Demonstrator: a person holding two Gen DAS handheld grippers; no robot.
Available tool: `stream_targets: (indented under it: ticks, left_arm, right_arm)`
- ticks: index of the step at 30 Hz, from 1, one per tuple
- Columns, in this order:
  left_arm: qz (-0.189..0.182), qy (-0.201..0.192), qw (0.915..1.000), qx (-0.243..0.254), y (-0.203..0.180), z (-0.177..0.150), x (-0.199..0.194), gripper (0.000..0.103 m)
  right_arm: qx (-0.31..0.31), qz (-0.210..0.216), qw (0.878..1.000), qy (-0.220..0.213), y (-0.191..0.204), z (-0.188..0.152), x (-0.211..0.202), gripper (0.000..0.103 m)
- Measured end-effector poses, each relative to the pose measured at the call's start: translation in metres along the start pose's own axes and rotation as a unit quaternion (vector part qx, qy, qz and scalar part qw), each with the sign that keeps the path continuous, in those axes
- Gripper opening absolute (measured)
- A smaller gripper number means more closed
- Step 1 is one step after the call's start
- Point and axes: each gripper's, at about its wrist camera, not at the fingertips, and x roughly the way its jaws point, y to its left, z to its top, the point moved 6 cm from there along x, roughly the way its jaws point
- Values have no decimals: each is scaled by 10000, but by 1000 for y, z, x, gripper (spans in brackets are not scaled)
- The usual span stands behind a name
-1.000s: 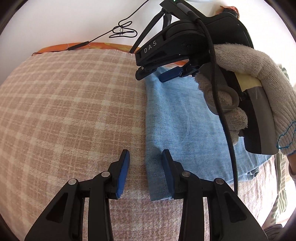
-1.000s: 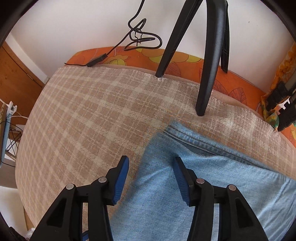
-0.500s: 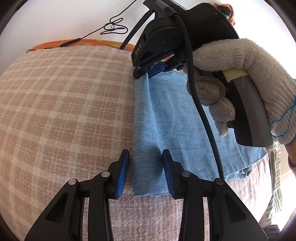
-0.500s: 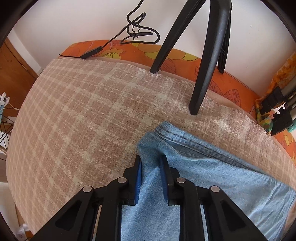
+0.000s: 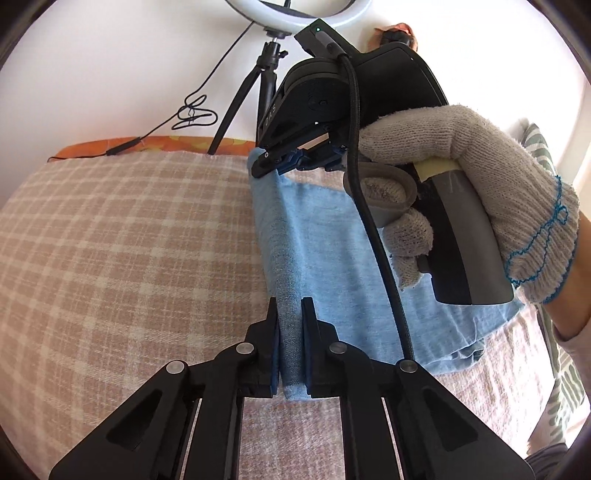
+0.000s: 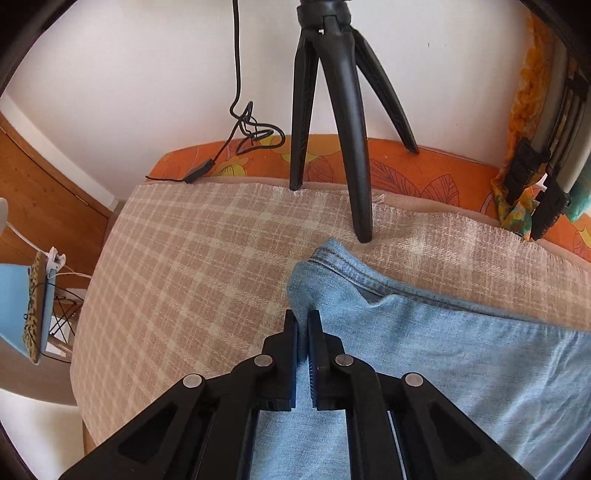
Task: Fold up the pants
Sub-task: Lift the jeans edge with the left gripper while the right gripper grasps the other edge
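On the bed's plaid blanket (image 5: 122, 236): one pair of light blue denim pants (image 5: 325, 236), lying folded, with the waistband toward the tripod end.

Left tool (image 5: 290, 325): clamped shut on the near corner of the pants' left edge. A second ago its blue pads stood apart with the fabric flat between them; now I have them pressed on a pinched ridge of denim that stands up from the blanket.

Right tool (image 6: 303, 328): closed tight on the fabric just below the waistband (image 6: 354, 269). A second ago its pads were wide apart over flat cloth; half a second ago they were nearly together. In the left wrist view my gloved right hand (image 5: 469, 177) holds this tool at the far corner, and the denim edge runs taut as a raised fold between the two grips.

The pants' left edge has lifted off the blanket since the earlier frames; the rest of the cloth lies flat to the right.

Also present: black tripod (image 6: 328, 110) standing at the blanket's far edge, ring light (image 5: 288, 14) above it, looped black cable (image 6: 251, 133) against the white wall, orange floral sheet (image 6: 424, 166) beneath the blanket.
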Motion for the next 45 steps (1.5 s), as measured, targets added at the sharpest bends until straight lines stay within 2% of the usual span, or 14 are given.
stream_targets:
  ticks: [5, 9, 18, 26, 45]
  left_arm:
    - [-228, -209, 9994, 173, -30, 10, -14, 8]
    - [-382, -333, 9981, 339, -55, 10, -22, 8]
    - [-788, -414, 9944, 564, -110, 28, -13, 7]
    - [-962, -332, 9902, 958, -167, 29, -4, 7]
    - [-1687, 53, 9756, 1403, -280, 15, 43, 7]
  right_arm:
    - [129, 234, 9992, -288, -9, 6, -39, 2]
    - [179, 264, 9982, -507, -21, 7, -66, 2]
    - [390, 210, 9950, -894, -70, 4, -122, 2]
    - [579, 42, 9923, -1096, -121, -8, -156, 2]
    - [1029, -444, 9853, -1288, -253, -49, -207, 2]
